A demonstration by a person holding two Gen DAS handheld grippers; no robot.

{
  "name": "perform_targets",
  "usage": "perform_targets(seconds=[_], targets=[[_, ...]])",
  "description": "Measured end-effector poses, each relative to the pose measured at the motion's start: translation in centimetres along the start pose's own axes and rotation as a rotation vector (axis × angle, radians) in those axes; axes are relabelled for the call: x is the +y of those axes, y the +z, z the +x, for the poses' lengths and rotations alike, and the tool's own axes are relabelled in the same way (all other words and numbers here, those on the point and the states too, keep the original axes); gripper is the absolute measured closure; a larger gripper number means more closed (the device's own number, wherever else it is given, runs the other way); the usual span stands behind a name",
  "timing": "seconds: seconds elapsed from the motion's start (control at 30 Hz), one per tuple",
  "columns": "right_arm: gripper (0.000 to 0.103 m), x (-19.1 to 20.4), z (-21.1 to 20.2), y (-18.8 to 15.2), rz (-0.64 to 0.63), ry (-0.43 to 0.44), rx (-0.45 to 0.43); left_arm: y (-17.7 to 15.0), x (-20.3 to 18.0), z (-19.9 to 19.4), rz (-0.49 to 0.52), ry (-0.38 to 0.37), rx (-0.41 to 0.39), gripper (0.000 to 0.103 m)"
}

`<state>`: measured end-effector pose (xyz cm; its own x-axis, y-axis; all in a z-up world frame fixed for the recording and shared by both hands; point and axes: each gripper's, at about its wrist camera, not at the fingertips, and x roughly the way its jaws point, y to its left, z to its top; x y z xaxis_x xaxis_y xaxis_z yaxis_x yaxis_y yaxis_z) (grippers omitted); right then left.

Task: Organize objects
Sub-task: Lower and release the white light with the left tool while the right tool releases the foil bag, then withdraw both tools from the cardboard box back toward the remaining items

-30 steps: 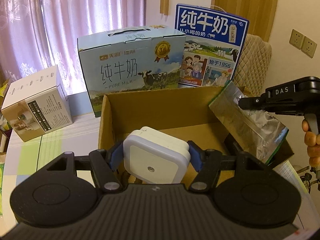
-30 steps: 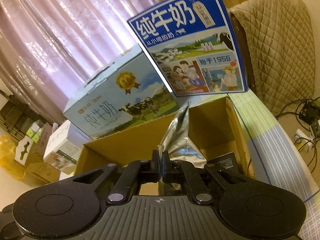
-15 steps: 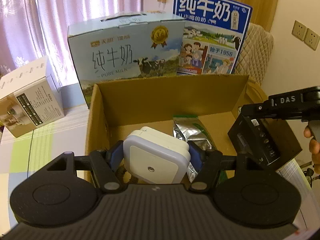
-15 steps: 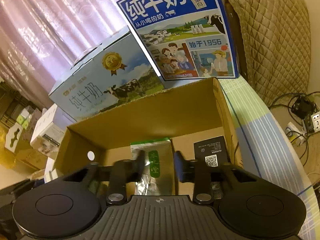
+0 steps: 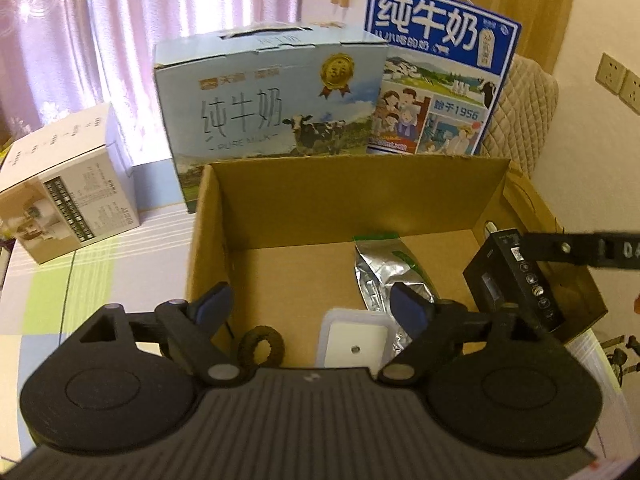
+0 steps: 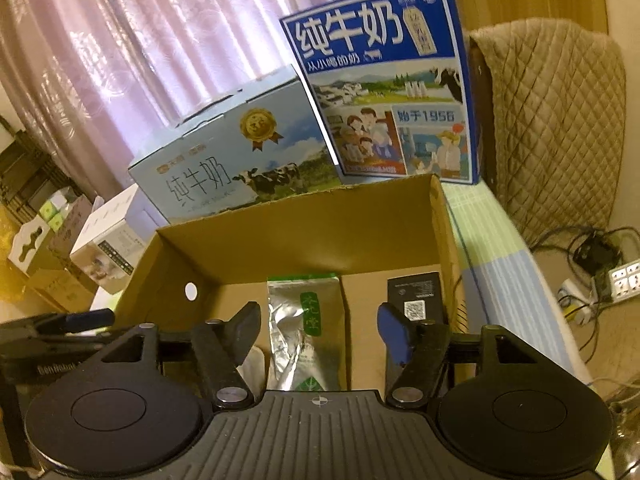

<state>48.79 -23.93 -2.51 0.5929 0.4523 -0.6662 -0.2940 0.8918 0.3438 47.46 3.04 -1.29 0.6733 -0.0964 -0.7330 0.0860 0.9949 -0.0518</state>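
Note:
An open cardboard box [image 5: 352,196] holds a silver foil pouch with a green label [image 5: 386,270], a black box leaning on the right wall [image 5: 516,280], a dark ring [image 5: 261,347] and a white square device [image 5: 356,342]. My left gripper [image 5: 316,306] is open above the white device, which lies on the box floor. My right gripper [image 6: 320,330] is open above the foil pouch [image 6: 306,330], with the black box [image 6: 416,300] to its right. The right gripper's finger also shows in the left wrist view [image 5: 568,248].
Two milk cartons stand behind the box: a light blue one [image 5: 272,108] and a tall dark blue one [image 5: 436,76]. A white carton [image 5: 68,188] sits left on the checked tablecloth [image 5: 48,296]. A quilted chair [image 6: 556,120] and a power strip [image 6: 624,276] are to the right.
My left gripper opened and released the white device into the box. My right gripper opened wide after dropping the foil pouch, which now lies flat on the box floor.

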Motion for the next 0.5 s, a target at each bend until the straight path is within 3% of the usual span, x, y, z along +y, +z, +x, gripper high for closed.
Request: perform_targets(seconds=[0.5], targets=[[0.04, 0.5, -7.2, -4.8, -0.04, 0.002, -0.027, -3.8, 1.6, -7.1, -0.074, 0.034, -0.004, 0.018]])
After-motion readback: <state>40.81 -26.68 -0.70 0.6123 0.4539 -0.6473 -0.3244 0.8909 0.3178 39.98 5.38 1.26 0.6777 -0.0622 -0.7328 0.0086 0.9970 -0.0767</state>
